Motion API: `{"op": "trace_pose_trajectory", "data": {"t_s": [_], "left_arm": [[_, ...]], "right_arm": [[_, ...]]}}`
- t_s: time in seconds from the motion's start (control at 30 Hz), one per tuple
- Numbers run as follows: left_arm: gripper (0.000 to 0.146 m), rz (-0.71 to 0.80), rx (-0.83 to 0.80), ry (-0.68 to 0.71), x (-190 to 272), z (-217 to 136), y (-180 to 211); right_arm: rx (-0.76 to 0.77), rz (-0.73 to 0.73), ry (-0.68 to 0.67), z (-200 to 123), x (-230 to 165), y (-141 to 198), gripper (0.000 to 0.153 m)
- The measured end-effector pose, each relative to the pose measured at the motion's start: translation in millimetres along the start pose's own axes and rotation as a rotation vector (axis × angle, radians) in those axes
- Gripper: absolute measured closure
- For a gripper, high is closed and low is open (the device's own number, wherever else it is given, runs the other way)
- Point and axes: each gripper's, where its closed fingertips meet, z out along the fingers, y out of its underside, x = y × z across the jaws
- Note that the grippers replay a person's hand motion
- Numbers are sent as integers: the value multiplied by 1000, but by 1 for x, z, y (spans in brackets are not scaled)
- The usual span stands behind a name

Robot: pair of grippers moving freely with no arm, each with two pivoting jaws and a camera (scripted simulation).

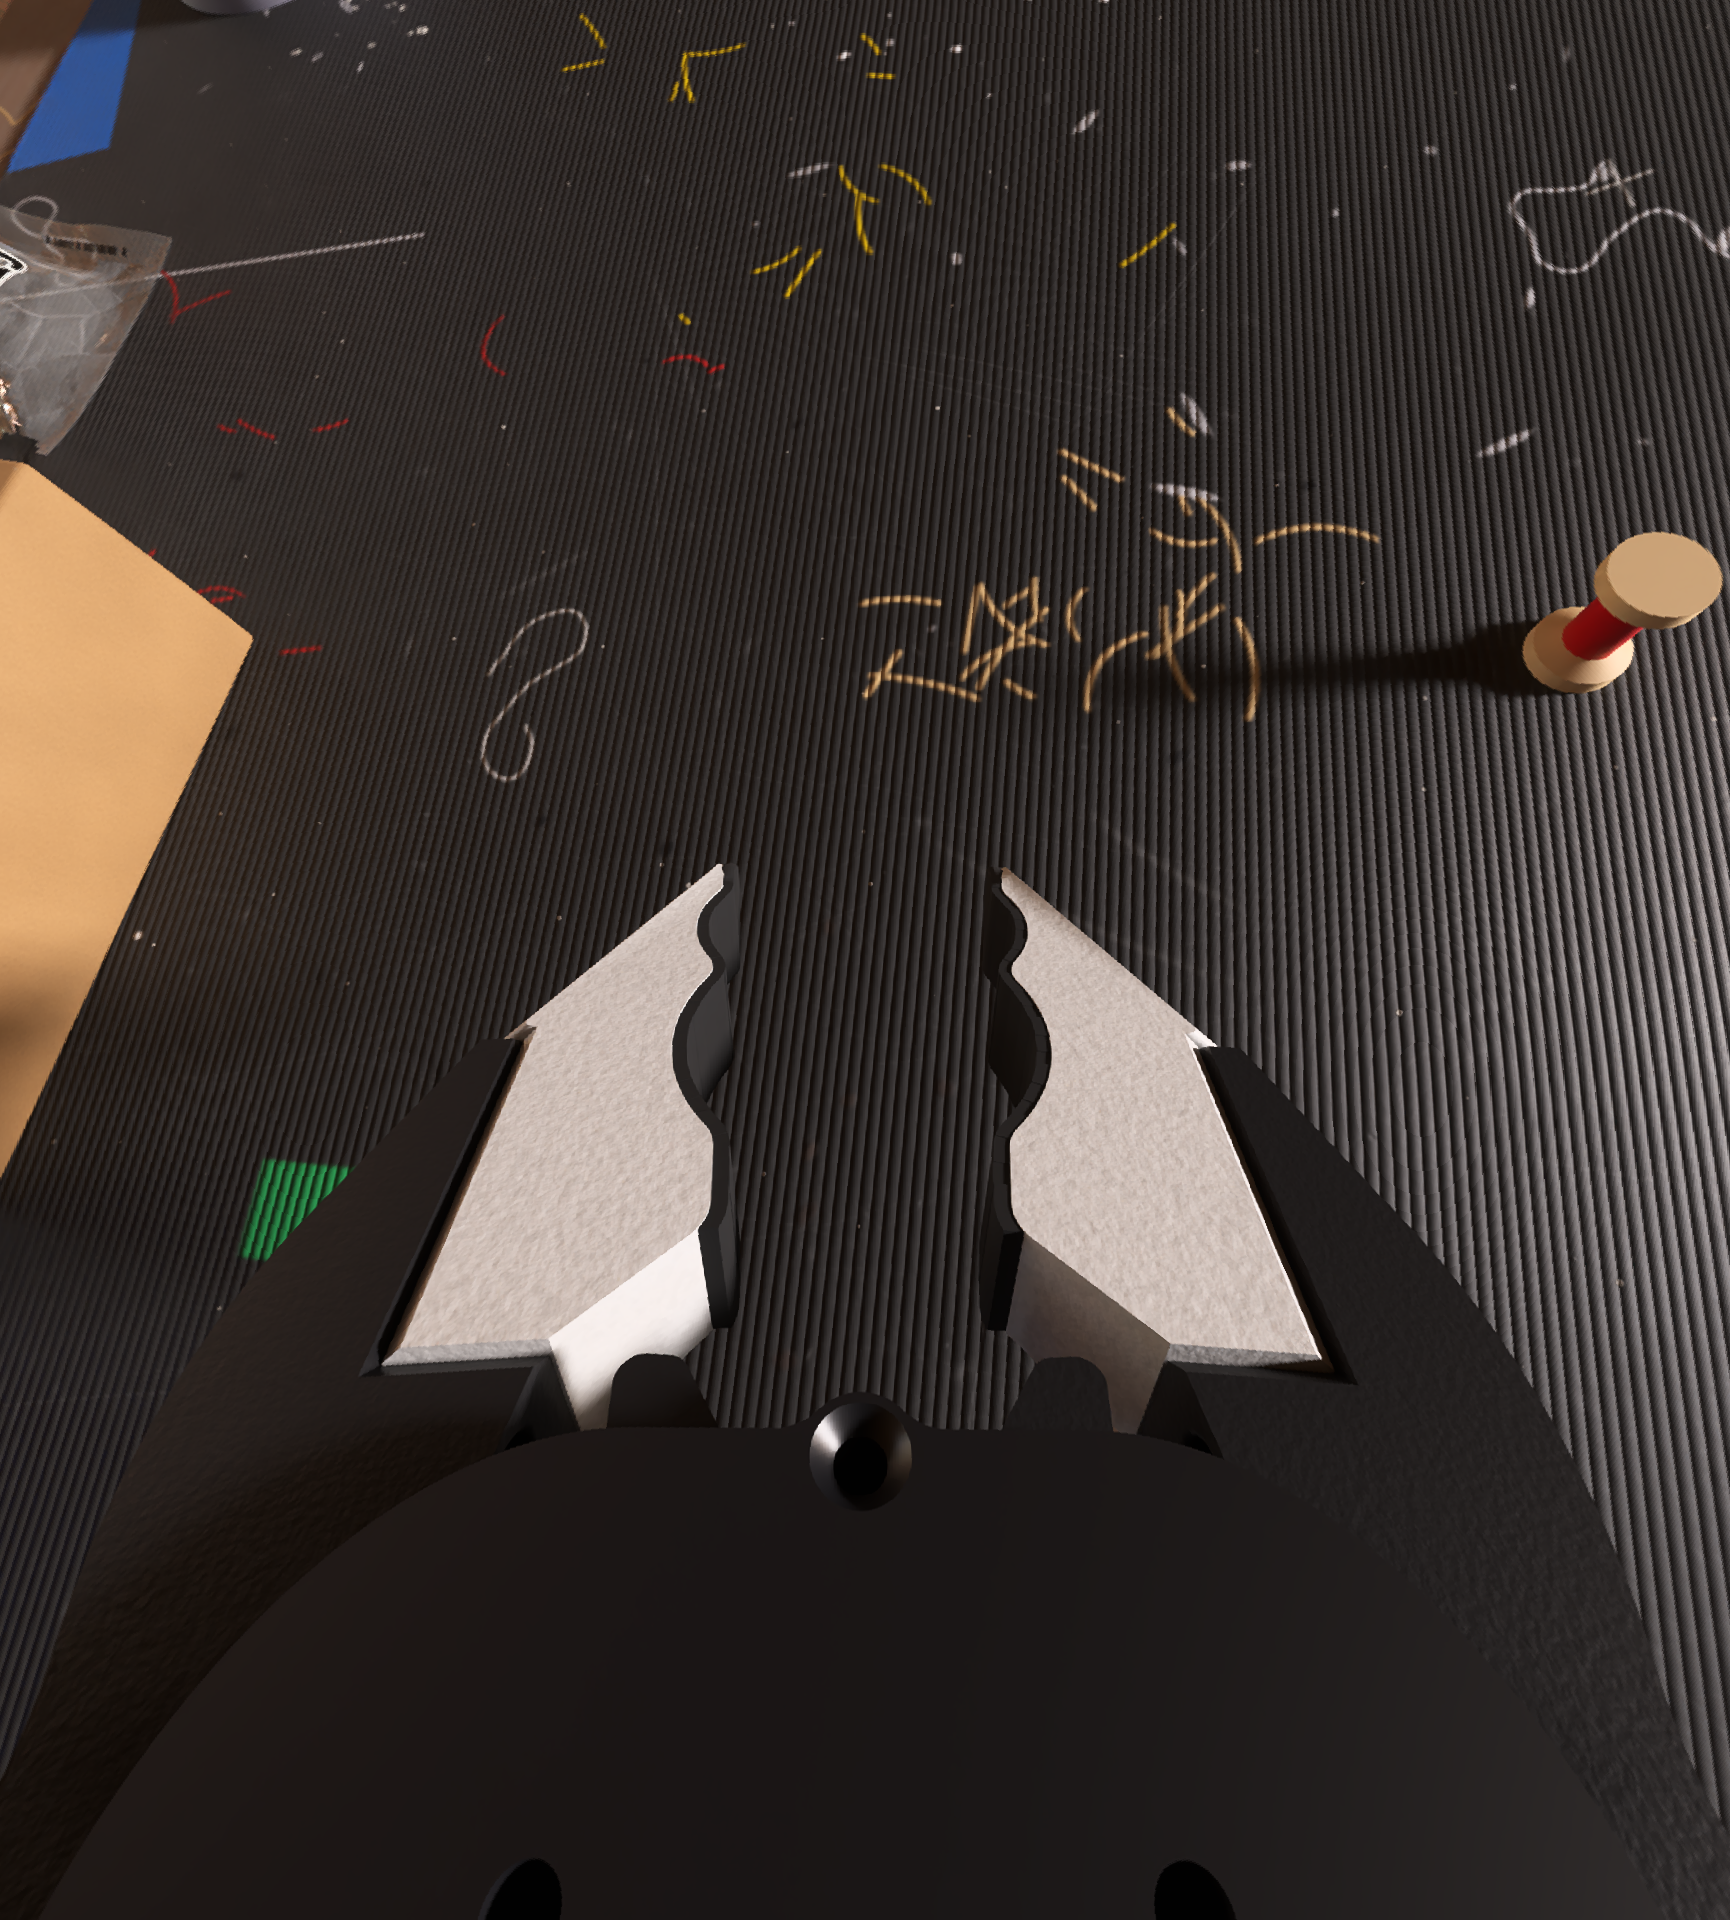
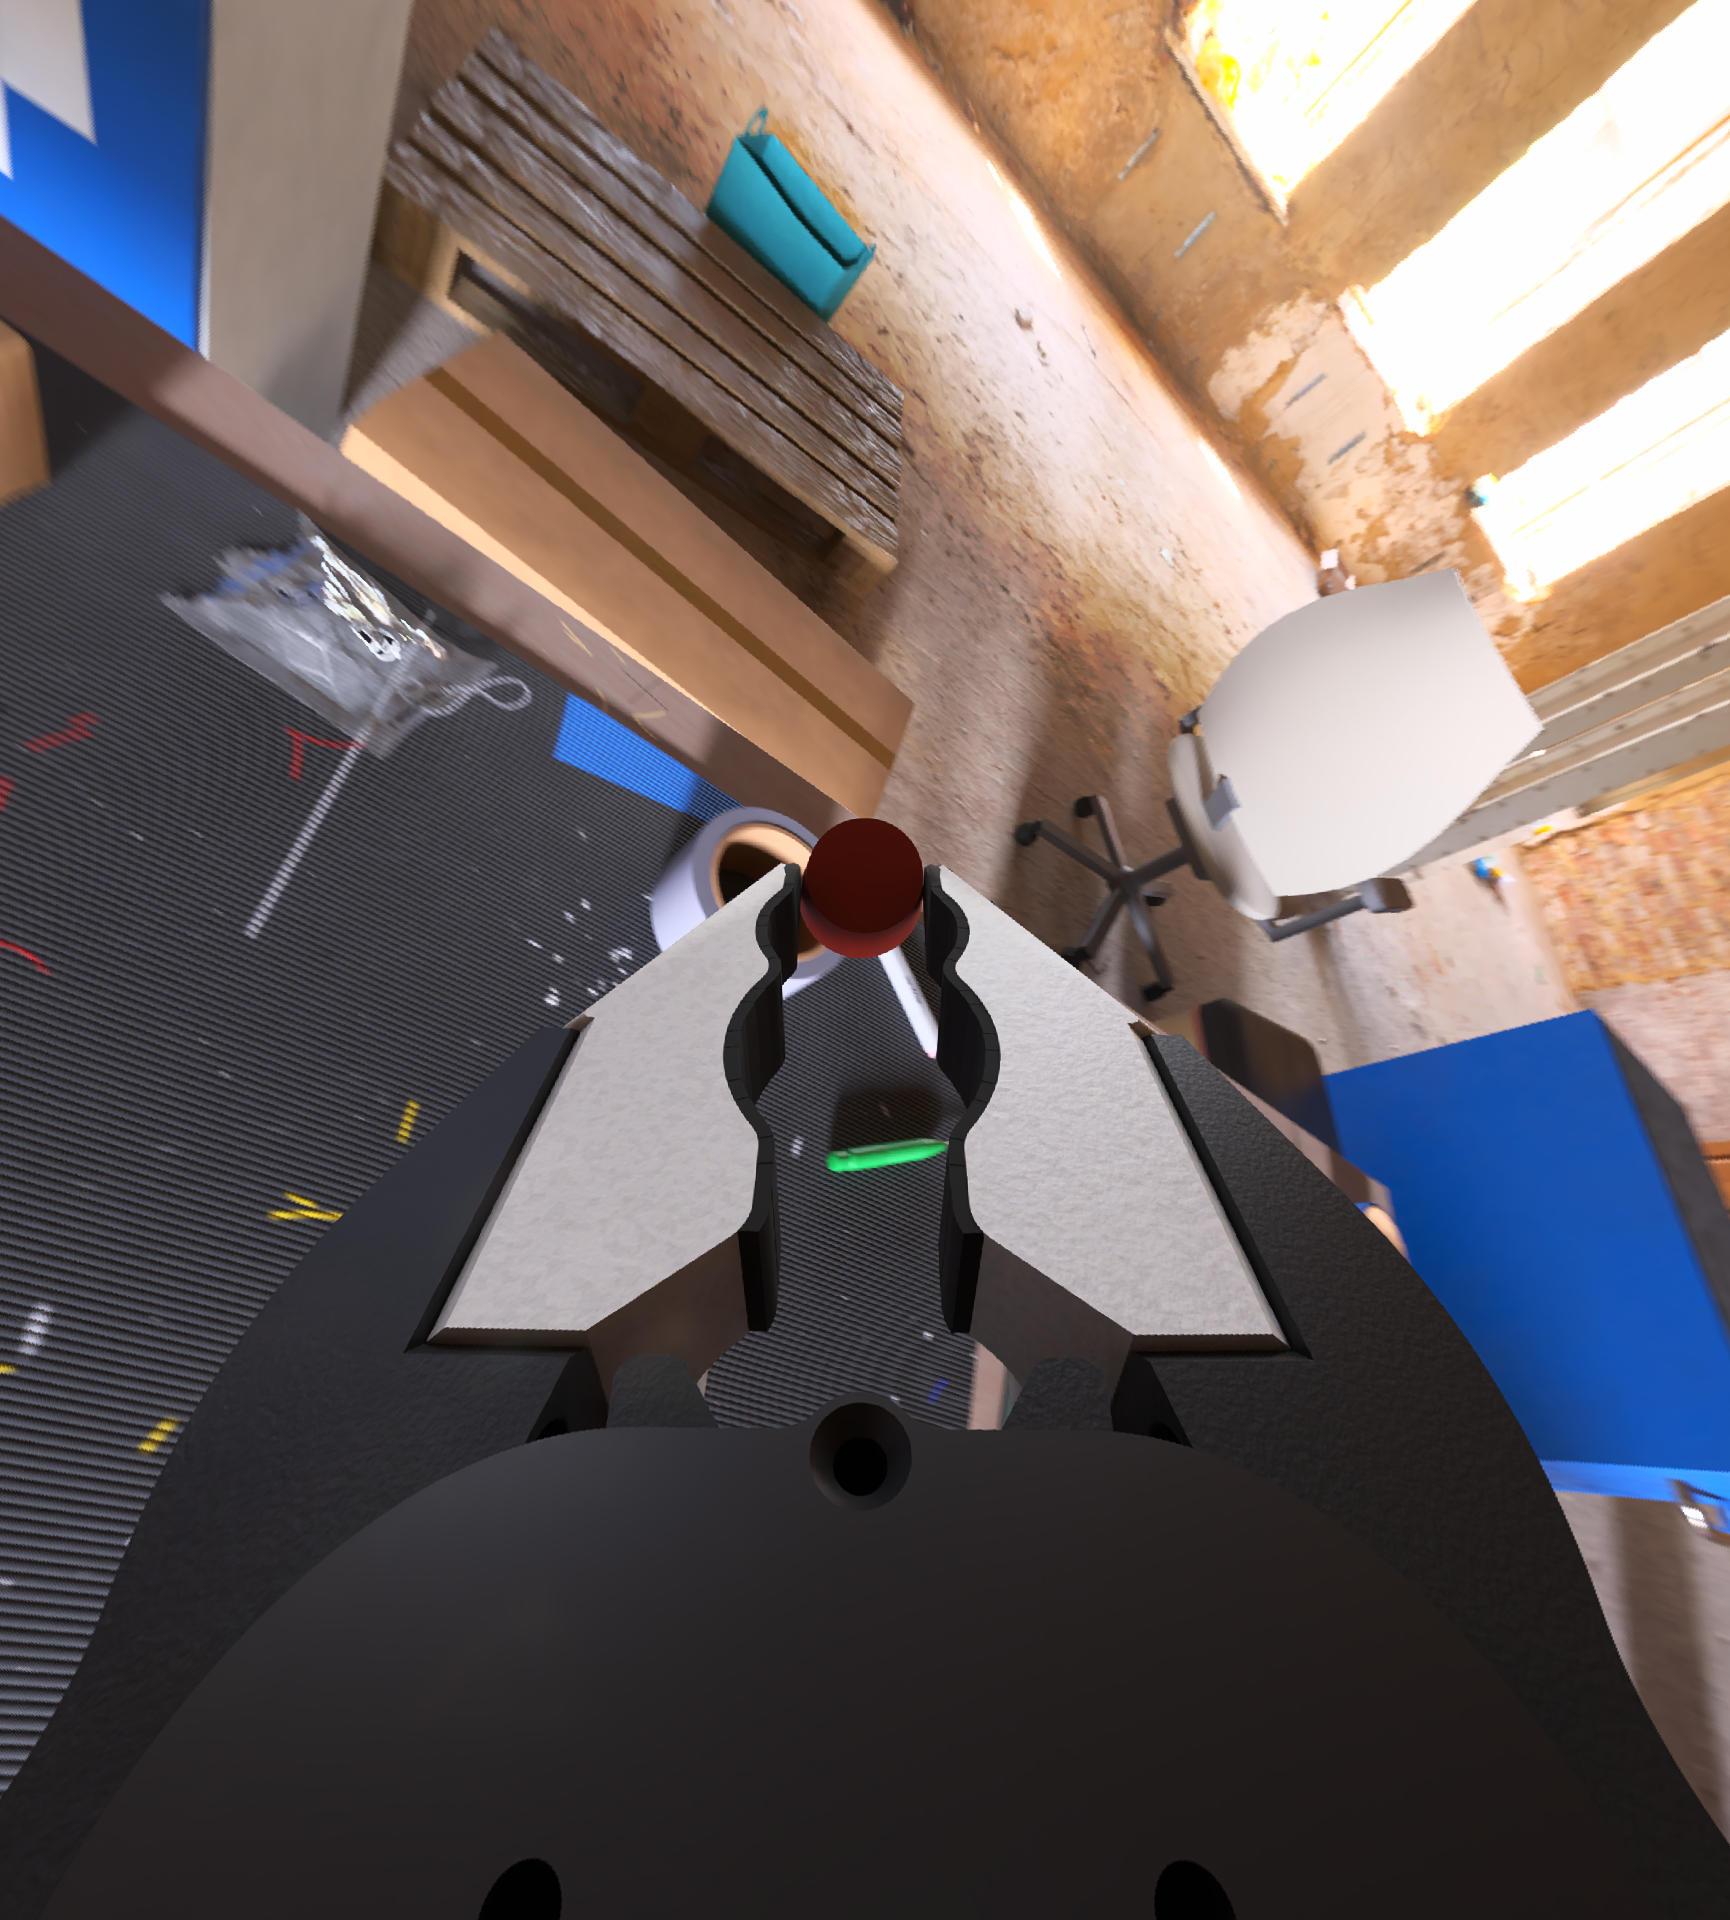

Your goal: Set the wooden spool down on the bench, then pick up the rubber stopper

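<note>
Left claw empty, right claw gripping the stopper.
Left view showed parted, empty jaws above the ribbed counter, the spool standing well off to the right, already set down. Right view showed jaws closed on the red stopper, seemingly lifted; both steps looked done.
</note>
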Motion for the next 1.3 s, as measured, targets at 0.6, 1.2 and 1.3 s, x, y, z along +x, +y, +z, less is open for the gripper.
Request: {"op": "trace_pose_trajectory", "data": {"t_s": [0.6,1.2,1.3], "left_arm": [[99,-4,-5,0,-1,1,2],[99,-2,-29,12,3,9,7],[99,-3,-27,11,2,8,7]], "right_arm": [[-1,347,-66,21,-35,74,129],[-141,70,181,17,-21,124,129],[-119,2,175,19,-19,119,129]]}}
